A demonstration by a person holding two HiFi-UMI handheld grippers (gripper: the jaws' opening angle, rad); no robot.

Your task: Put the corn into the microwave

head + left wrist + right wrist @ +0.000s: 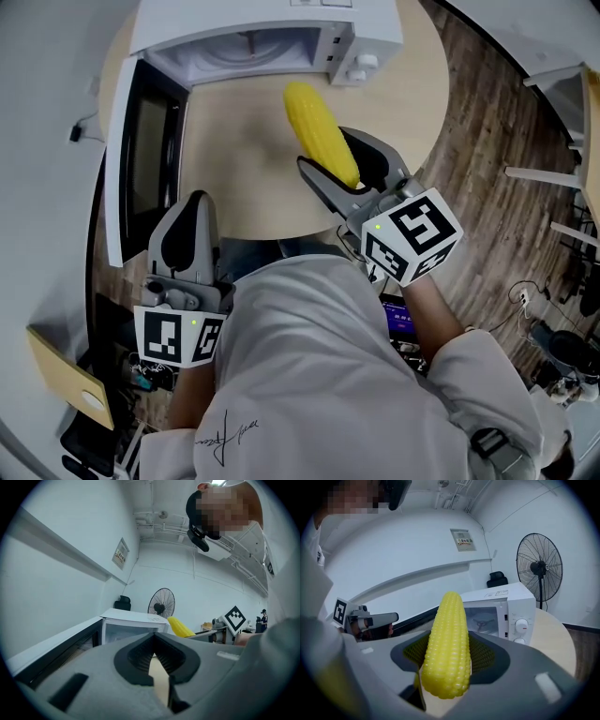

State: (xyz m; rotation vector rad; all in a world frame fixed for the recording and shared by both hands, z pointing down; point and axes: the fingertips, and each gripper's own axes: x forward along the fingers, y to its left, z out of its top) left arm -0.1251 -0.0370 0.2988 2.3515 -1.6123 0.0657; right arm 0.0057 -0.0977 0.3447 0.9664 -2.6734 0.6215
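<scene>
A yellow corn cob (pixel 321 132) (pixel 447 644) is clamped between the jaws of my right gripper (pixel 345 176) (pixel 449 660), its tip pointing toward the white microwave (pixel 267 42) (pixel 497 613). The microwave stands at the table's far side with its door (pixel 141 155) swung open to the left and the turntable inside visible. My left gripper (pixel 187 234) (pixel 157 660) is at the table's near edge beside the door, its jaws together with nothing between them. The corn (pixel 180 627) also shows in the left gripper view, off to the right.
The round wooden table (pixel 239 178) carries the microwave. Wood-pattern floor and white furniture legs (pixel 544 173) lie to the right. A standing fan (pixel 539 569) is behind the microwave. The microwave's control knobs (pixel 361 66) face the table's right half.
</scene>
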